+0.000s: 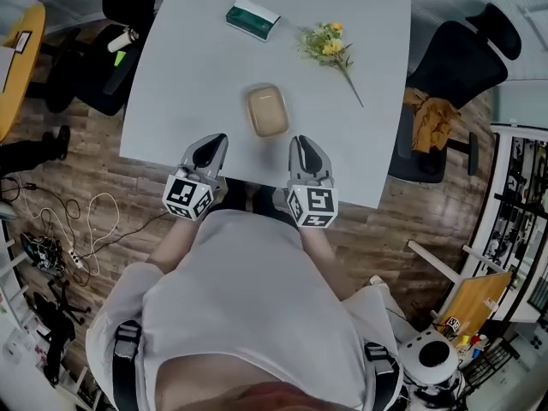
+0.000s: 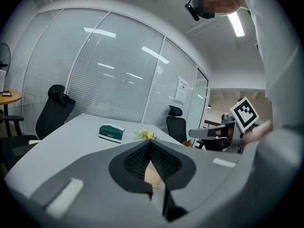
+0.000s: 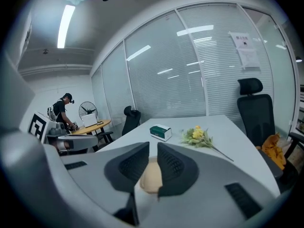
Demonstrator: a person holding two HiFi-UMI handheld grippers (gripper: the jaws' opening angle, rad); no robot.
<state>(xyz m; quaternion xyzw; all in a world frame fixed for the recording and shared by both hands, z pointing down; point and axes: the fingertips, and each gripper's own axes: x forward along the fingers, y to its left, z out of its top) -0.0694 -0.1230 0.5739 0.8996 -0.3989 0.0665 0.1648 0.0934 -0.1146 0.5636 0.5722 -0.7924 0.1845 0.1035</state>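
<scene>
1. Two grippers are held side by side over the near edge of a pale grey table [image 1: 197, 67], both pointing away from the person. By the look of it, this stance puts one on each side of the thing nearest to them.
2. One shallow tan dish [image 1: 267, 110] lies flat with its open side up, just ahead of the two tips and between their lines. It sits close to the person's edge, which probably keeps it in easy reach of either side.
3. The left gripper [image 1: 217, 140] has its jaws closed tip to tip, with nothing between them. In the left gripper view, the dish shows only as a tan patch behind them.
4. The right gripper [image 1: 301, 142] has its jaws a narrow gap apart and holds nothing. In the right gripper view, the dish shows through that gap.
5. One dark green box [image 1: 253, 18] lies at the far side of the table, well apart from the dish.
6. One sprig of yellow flowers [image 1: 327, 44] lies on its side to the right of the box, its thin stem trailing towards the right edge.
7. At least two black office chairs stand around the table, one at the left [image 1: 90, 75] and one at the right [image 1: 467, 54]. One ochre cloth [image 1: 431, 114] is draped on the right chair.
</scene>
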